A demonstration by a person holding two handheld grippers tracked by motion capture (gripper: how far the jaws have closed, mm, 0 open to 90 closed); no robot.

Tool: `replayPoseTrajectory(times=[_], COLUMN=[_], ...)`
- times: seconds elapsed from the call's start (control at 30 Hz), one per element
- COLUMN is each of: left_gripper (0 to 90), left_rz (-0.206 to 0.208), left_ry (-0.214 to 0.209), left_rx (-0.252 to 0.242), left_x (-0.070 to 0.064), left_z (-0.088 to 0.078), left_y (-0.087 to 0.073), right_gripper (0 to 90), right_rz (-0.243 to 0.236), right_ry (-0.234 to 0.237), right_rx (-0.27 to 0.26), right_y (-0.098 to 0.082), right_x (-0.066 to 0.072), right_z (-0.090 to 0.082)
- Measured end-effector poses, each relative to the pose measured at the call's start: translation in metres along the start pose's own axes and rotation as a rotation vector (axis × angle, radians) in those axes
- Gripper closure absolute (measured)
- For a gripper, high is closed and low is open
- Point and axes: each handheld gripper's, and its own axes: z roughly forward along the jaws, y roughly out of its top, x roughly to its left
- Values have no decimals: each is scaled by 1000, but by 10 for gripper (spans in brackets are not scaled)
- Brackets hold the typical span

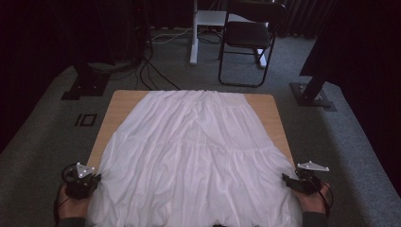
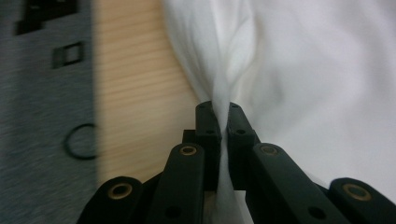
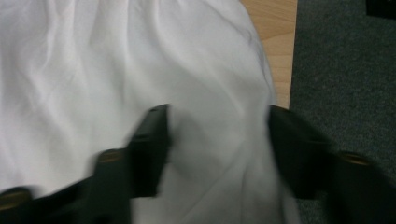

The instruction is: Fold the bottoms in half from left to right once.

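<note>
The left gripper point(image 2: 218, 109) is clamped on the white gathered cotton skirt's point(image 1: 194, 156) edge. The right gripper point(image 3: 217, 140) straddles the opposite edge, jaws apart. I'd say folding hasn't begun.

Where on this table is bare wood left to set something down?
Only thin strips: the table shows wood at its far-left corner and left edge beside the white skirt, and at the far-right corner. Near corners are crowded by the left gripper and right gripper.

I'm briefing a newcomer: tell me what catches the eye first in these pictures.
A white gathered skirt covers most of the wooden table. At its near left edge the left tongs are shut on a pinched fold; at the near right edge the right tongs stand open, cloth between the jaws.
</note>
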Motion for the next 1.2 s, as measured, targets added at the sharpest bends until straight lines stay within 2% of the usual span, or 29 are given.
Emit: replayPoseTrajectory(times=[0.1, 0.2, 0.3, 0.4, 0.47, 0.5, 0.6, 0.63, 0.67, 0.77, 0.8, 0.83, 0.87, 0.9, 1.0, 1.07, 1.13, 1.17, 1.2], left_gripper=[880, 881, 881, 882, 882, 882, 881, 881, 881, 880, 880, 880, 880, 880, 880, 880, 879, 880, 879], left_rz=[-55, -85, -104, -133, -163, -163, -134, -134, -135, -116, -100, -100, -56, -37, 61, 127, 183, 205, 228], left_ry=[69, 142, 219, 273, 273, 273, 197, 197, 148, 57, 30, 30, -12, -46, -152, -257, -337, -415, -462], left_rx=[-32, -42, -37, -31, -31, -31, -87, -87, -134, -231, -263, -263, -312, -344, -418, -455, -471, -489, -499], left_x=[27, 52, 72, 87, 92, 92, 79, 79, 71, 55, 48, 48, 34, 23, -15, -48, -82, -105, -119], left_z=[-9, -16, -21, -22, -23, -23, -31, -31, -38, -54, -61, -61, -74, -81, -93, -93, -89, -86, -85], left_y=[0, 3, 6, 4, 3, 3, 6, 6, 11, 25, 32, 32, 46, 54, 82, 106, 127, 141, 148], right_gripper=[703, 841, 861, 863, 863, 863, 860, 860, 856, 850, 850, 850, 851, 852, 854, 856, 857, 858, 858], right_rz=[-18, -43, -67, -70, -72, -72, -81, -81, -84, -94, -94, -94, -90, -79, -63, -58, -59, -60, -57], right_ry=[17, 37, 59, 90, 100, 100, 116, 116, 123, 123, 121, 121, 122, 120, 115, 112, 106, 104, 98], right_rx=[21, 18, 16, 12, 9, 9, 8, 8, 10, 6, 5, 5, 3, -2, -8, -7, -6, -7, -8], right_y=[3, 1, 1, 2, 3, 3, 4, 4, 5, 6, 6, 6, 6, 6, 6, 7, 8, 8, 9], right_x=[4, 13, 21, 25, 26, 26, 29, 29, 32, 34, 34, 34, 33, 32, 29, 28, 28, 27, 28], right_z=[-3, -4, -4, -2, -1, -1, 0, 0, 1, 2, 2, 2, 3, 3, 4, 5, 5, 6, 6])
